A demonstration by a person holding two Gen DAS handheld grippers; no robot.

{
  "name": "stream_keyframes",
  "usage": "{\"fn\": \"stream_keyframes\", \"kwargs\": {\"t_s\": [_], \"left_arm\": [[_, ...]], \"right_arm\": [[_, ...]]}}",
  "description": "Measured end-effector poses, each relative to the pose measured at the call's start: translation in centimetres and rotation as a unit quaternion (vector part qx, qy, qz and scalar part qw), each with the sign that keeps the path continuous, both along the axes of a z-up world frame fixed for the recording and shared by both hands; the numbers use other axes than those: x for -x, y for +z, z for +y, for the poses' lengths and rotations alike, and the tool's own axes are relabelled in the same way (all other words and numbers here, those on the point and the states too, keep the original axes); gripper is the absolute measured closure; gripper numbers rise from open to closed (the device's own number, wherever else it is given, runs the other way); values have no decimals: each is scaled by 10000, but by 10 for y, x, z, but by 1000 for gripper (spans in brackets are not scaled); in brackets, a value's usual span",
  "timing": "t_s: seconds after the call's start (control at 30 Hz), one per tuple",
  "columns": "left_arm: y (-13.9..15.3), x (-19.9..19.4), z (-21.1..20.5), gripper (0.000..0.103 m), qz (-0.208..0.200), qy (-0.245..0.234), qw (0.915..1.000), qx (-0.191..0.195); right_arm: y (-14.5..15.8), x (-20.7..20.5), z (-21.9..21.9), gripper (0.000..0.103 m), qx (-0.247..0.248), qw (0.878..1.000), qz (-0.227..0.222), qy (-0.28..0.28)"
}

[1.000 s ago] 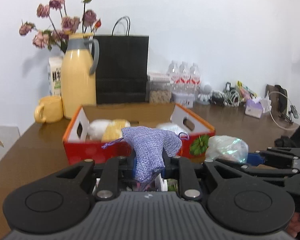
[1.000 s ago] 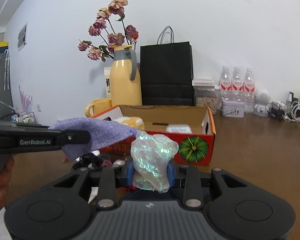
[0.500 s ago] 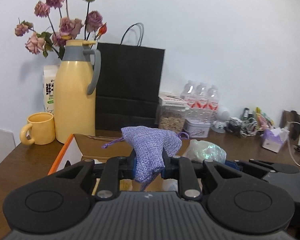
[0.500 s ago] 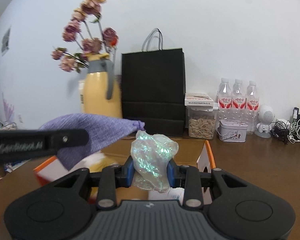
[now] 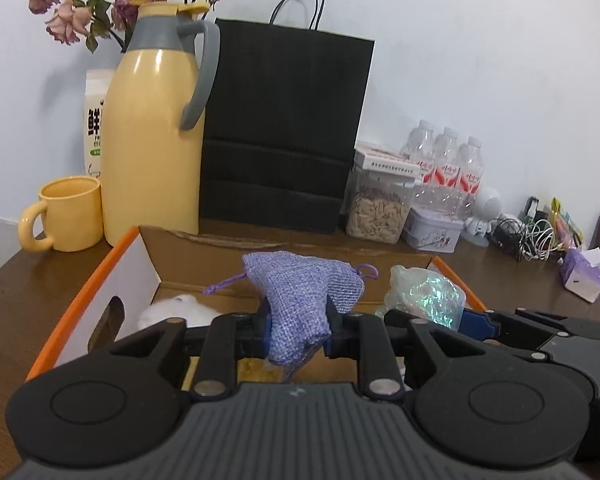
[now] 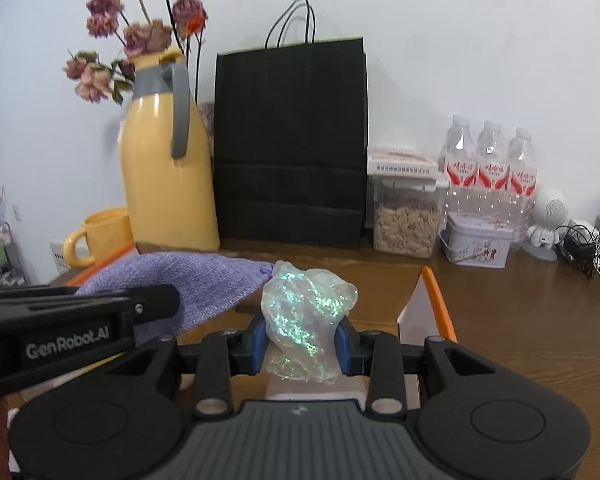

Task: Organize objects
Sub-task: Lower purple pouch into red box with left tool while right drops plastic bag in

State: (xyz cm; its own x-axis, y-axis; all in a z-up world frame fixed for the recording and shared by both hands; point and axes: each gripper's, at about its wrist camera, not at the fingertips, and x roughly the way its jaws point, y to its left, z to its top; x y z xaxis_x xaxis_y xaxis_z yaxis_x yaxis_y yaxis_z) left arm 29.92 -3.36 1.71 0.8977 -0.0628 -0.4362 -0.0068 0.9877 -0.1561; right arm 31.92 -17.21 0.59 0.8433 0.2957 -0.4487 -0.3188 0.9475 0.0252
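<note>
A purple woven drawstring pouch [image 5: 300, 296] sits between the blue pads of my left gripper [image 5: 296, 320], whose jaws are opening while the pads still touch it. An iridescent crinkly bag [image 6: 304, 312] sits the same way in my right gripper [image 6: 302, 344], whose jaws are also opening. Both hang over the open cardboard box with orange edges [image 5: 116, 272], side by side. In the left wrist view the iridescent bag [image 5: 424, 296] shows to the right of the pouch. In the right wrist view the purple pouch [image 6: 188, 284] shows to the left. A white fluffy item [image 5: 176, 310] lies in the box.
Behind the box stand a yellow thermos jug [image 5: 152, 140] with dried roses, a yellow mug [image 5: 66, 220], a black paper bag [image 5: 288, 128], a jar of seeds [image 5: 380, 208], water bottles [image 6: 488, 168] and a small tin [image 6: 476, 240]. Cables [image 5: 528, 236] and tissues [image 5: 584, 276] lie far right.
Both grippers have moved forward with their bags, from in front of the box to over its opening. The jug and black bag look much nearer.
</note>
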Motion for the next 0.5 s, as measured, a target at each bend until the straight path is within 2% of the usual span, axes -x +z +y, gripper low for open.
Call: {"fn": "stream_keyframes", "kwargs": {"t_s": [0.07, 0.1, 0.13, 0.17, 0.2, 0.23, 0.27, 0.3, 0.5], "left_arm": [[0, 3, 2, 66, -21, 32, 10000, -14], [0, 5, 3, 56, -58, 64, 10000, -33], [1, 8, 5, 51, -112, 104, 9999, -48], [3, 11, 7, 49, -166, 128, 9998, -56], [5, 13, 8, 43, -215, 146, 9997, -46], [6, 15, 10, 28, -272, 176, 9995, -26], [8, 17, 11, 18, -336, 230, 9992, -11], [9, 19, 13, 6, -396, 276, 9988, -9], [14, 26, 15, 0, -506, 366, 9980, -78]], "right_arm": [[-2, -1, -1, 61, 0, 10000, 54, -4], [-3, -1, -2, 55, 22, 10000, 57, -37], [-3, 0, -2, 49, 39, 10000, 50, -60], [-3, 2, -3, 34, 45, 10000, 32, -82], [-3, 3, -3, 17, 64, 9999, 4, -101], [-2, 5, -2, 10, 104, 9999, -47, -117], [-2, 8, -2, 4, 133, 9998, -111, -135], [0, 9, -2, 2, 142, 9997, -138, -157], [3, 14, -4, 0, 116, 9997, -164, -160]]}}
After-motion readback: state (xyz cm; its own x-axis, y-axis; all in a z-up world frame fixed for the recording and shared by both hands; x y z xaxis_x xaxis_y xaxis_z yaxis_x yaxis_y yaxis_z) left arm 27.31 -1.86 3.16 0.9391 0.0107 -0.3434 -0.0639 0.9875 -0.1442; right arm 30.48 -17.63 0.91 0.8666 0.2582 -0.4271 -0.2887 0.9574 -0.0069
